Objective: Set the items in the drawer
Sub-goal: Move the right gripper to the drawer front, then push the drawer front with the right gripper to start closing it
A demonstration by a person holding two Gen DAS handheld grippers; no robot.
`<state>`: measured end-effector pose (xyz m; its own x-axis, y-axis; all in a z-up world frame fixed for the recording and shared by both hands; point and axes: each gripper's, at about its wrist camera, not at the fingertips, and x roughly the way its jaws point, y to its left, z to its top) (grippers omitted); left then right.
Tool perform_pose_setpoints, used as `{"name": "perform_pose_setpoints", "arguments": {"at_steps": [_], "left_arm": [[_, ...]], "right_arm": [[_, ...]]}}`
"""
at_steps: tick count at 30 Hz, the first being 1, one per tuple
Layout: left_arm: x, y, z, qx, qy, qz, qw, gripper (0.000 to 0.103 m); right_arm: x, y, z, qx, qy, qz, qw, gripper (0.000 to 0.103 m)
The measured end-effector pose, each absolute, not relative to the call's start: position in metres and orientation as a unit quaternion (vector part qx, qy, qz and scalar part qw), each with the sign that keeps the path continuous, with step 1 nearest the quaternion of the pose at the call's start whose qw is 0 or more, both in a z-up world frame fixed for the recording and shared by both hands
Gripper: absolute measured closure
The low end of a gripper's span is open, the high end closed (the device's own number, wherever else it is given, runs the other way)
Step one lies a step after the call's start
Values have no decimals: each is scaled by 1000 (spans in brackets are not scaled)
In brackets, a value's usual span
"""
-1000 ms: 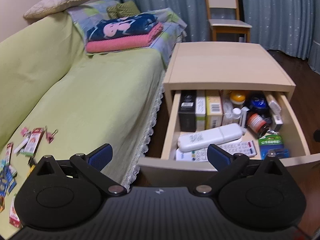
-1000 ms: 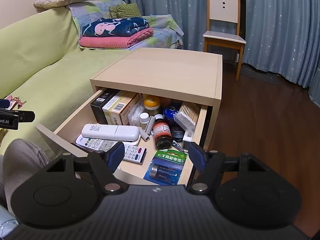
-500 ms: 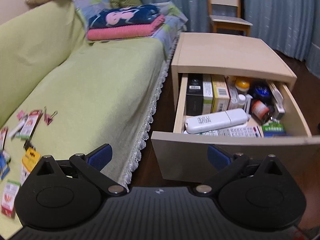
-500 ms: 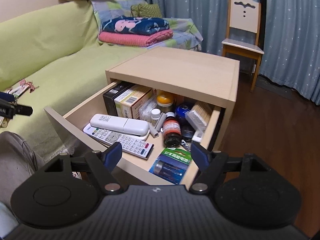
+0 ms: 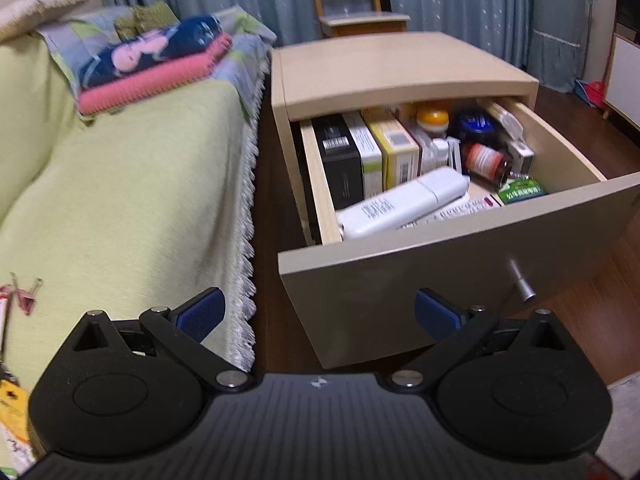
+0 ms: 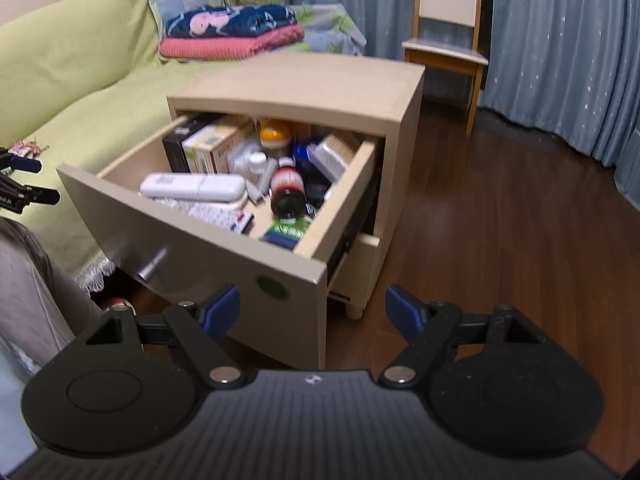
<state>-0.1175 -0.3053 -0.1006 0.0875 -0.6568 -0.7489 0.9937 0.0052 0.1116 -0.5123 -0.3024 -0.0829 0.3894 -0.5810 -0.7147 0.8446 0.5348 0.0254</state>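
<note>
The light wood drawer [image 5: 460,248] [image 6: 208,256] of a bedside cabinet [image 5: 392,68] [image 6: 312,80] stands pulled out and full. Inside lie a white remote [image 5: 404,204] [image 6: 192,188], a second remote under it, upright boxes [image 5: 360,152], a brown pill bottle [image 5: 486,160] [image 6: 286,192], a green battery pack [image 5: 522,190] and small jars. A metal knob [image 5: 520,282] [image 6: 152,266] sticks out of the drawer front. My left gripper [image 5: 318,314] is open and empty, low in front of the drawer front. My right gripper [image 6: 314,314] is open and empty near the drawer's right front corner.
A green sofa [image 5: 120,184] [image 6: 72,72] runs along the cabinet's left, with folded blankets [image 5: 152,68] at its far end and small clips and packets [image 5: 20,292] on the seat. A wooden chair [image 6: 448,40] stands before blue curtains. Dark wood floor [image 6: 500,216] lies right. A person's grey-clad leg [image 6: 32,280] is at left.
Both grippers have drawn back and dropped lower. The drawer front and its knob now fill the near view, and less of the drawer's inside shows. Both stay open and empty.
</note>
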Motion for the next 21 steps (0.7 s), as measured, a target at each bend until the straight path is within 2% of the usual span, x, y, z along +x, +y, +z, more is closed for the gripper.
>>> {"name": "perform_pose_setpoints", "arguments": {"at_steps": [6,8,10,14,15,19,21], "left_arm": [[-119,-318,-103,342,254,-649,630,4],[-120,-322,-106,349,257,-656,617,12],[-122,-326,-109,357,261,-661,606,16],[-124,-328,-110,366,258,-659,604,17],[-124,-327,-110,366,259,-659,604,17],[-124,-328,-111,363,259,-658,607,18],[-123,-329,-111,362,260,-656,609,20]], "right_arm": [[-514,-307,-100,208,356,-433,802,26],[-515,-304,-105,207,356,-429,804,27],[-513,-304,-106,205,356,-425,806,31],[-508,-305,-108,200,361,-416,811,38],[-507,-305,-108,199,363,-413,811,40],[-507,-306,-111,196,368,-410,812,64],[-508,-307,-111,196,367,-413,810,70]]}}
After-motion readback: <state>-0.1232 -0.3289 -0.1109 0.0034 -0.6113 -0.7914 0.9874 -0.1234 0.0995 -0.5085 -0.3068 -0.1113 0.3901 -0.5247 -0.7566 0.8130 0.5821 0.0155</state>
